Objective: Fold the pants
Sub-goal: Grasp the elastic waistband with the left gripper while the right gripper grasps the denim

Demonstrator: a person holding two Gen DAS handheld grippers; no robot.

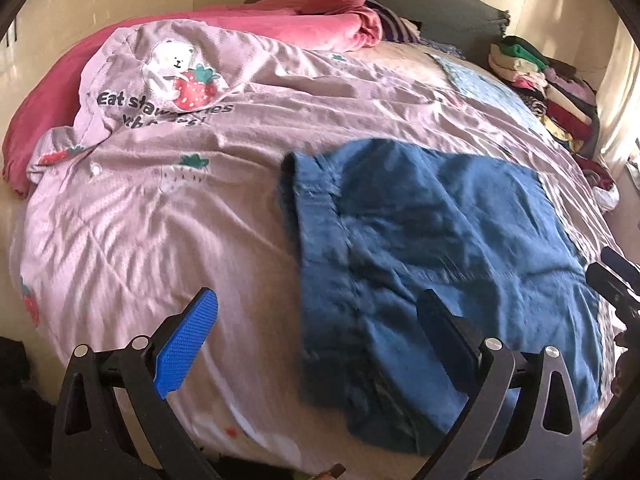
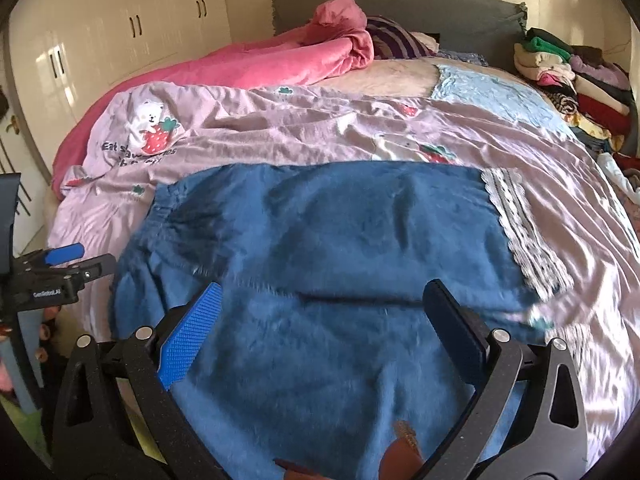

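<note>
Blue pants [image 1: 432, 264] lie folded flat on the lilac bedspread, waistband at the left, lace-trimmed hems [image 2: 524, 232] at the right. In the right wrist view the pants [image 2: 328, 248] fill the middle. My left gripper [image 1: 320, 300] hovers open over the pants' left edge, nothing between its fingers. My right gripper [image 2: 324, 292] hangs open above the near part of the pants, empty too. The left gripper [image 2: 76, 264] also shows at the left edge of the right wrist view, and the right gripper [image 1: 616, 276] at the right edge of the left wrist view.
A lilac strawberry-print bedspread [image 1: 160, 208] covers the bed. A pink blanket [image 2: 280, 60] is bunched at the far side, near a grey headboard [image 2: 400, 4]. A pile of folded clothes [image 2: 576, 84] sits at the far right. White wardrobe doors [image 2: 100, 32] stand at the left.
</note>
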